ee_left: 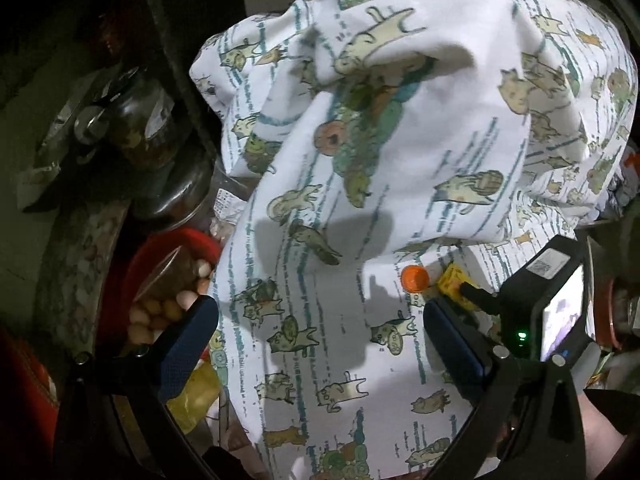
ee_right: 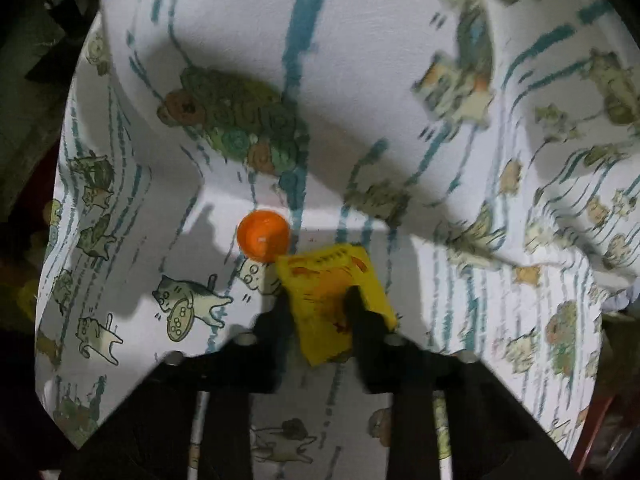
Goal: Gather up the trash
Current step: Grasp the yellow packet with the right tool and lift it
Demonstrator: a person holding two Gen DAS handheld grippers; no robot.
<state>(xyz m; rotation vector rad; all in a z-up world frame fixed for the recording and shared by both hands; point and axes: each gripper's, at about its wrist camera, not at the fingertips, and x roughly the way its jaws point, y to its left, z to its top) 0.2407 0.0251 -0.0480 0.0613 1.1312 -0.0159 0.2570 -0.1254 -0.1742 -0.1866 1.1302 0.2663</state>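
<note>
A yellow wrapper [ee_right: 334, 300] lies on a white cloth printed with cartoon cats [ee_right: 360, 60]. My right gripper [ee_right: 318, 300] is shut on the yellow wrapper, one finger on each side of it. An orange bottle cap [ee_right: 263, 235] sits on the cloth just left of the wrapper. In the left wrist view the cap [ee_left: 415, 278] and the wrapper [ee_left: 454, 280] show at the right, with the right gripper [ee_left: 472, 294] on the wrapper. My left gripper [ee_left: 320, 340] is open and empty above the cloth [ee_left: 360, 160].
The cloth bunches up into a high fold at the back. To the left stand glass jars [ee_left: 148, 128] and a red bowl [ee_left: 160, 248] with small pale round things. Dark clutter surrounds the cloth on both sides.
</note>
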